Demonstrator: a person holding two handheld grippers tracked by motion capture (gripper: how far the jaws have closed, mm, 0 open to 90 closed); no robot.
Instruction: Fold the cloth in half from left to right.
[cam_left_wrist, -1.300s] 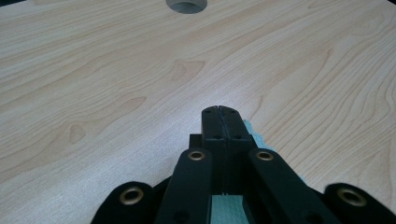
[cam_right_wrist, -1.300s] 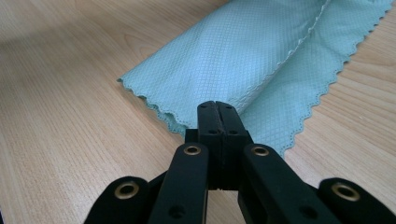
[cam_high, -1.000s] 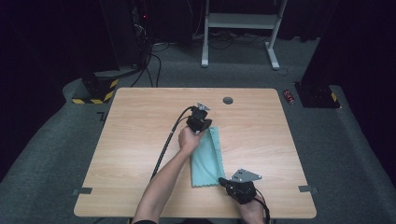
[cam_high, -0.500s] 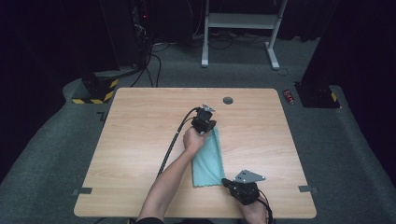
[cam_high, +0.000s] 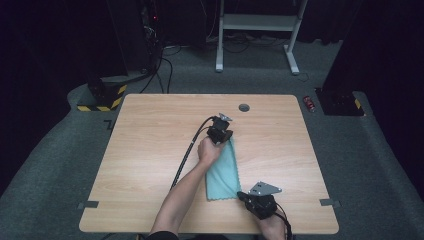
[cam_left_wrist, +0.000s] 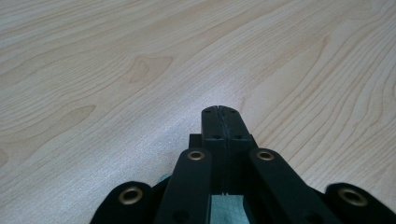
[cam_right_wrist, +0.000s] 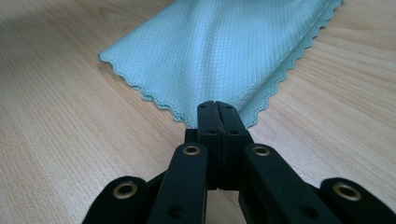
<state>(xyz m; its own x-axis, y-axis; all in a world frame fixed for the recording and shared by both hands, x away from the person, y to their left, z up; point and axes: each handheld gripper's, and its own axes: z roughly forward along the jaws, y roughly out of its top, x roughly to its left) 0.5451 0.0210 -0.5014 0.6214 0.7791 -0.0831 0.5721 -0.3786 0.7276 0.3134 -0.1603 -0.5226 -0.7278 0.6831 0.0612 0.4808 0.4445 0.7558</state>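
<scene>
1. While the light green cloth (cam_high: 223, 170) lies folded lengthwise on the wooden tabletop (cam_high: 145, 145), a little right of centre, both tongs pinch it at opposite ends.
2. Left tongs (cam_high: 220, 134) are pressed together on the far end (a strip of cloth (cam_left_wrist: 227, 210) shows beneath the jaws in the left gripper view).
3. Right tongs (cam_high: 246, 196) clamp the near right corner, the scalloped hem (cam_right_wrist: 275, 88) fanning out beyond the jaws.
</scene>
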